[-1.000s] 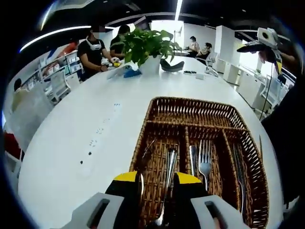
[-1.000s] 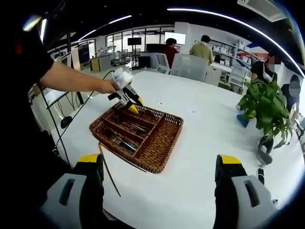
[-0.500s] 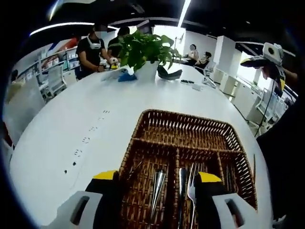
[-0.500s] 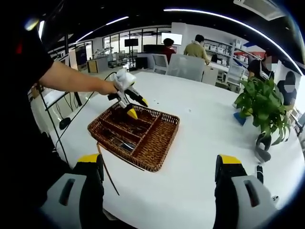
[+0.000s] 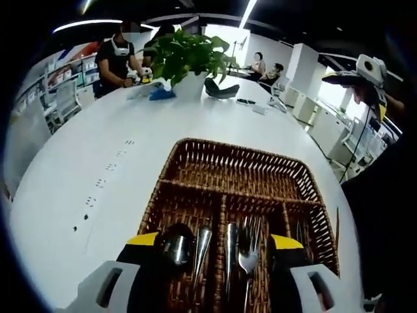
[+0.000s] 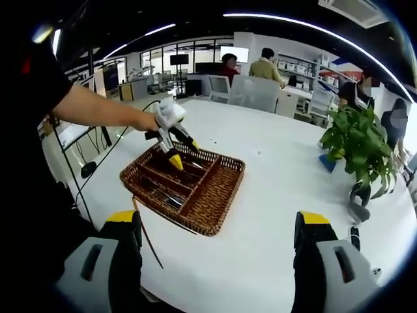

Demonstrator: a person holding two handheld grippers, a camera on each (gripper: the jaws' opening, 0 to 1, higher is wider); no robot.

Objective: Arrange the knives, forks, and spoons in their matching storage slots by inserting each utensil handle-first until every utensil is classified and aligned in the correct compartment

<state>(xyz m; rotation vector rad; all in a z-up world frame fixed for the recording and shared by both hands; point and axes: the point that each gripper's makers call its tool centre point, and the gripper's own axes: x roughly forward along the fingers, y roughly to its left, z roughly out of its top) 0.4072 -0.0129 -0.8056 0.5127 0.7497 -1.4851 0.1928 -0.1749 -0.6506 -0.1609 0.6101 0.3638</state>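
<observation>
Left gripper view: left tool (image 5: pixel 215 242) open, empty, over basket (image 5: pixel 195 160); spoons (image 5: pixel 177 246), fork (image 5: pixel 247 257) just ahead. Steel looks stiff, slippery; grip mid-handle. Right tool (image 6: pixel 218 228) open

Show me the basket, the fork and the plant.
basket (image 5: pixel 238 166), left gripper view, far wicker wall
fork (image 5: pixel 247 259), left gripper view, base of tines
plant (image 6: pixel 357 151), right gripper view, leaves

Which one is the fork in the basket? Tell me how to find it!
Find the brown wicker basket on the big white table. Look in its narrow slots near the yellow-tipped left gripper. The fork has pointy prongs; the spoon beside it is round.
</observation>
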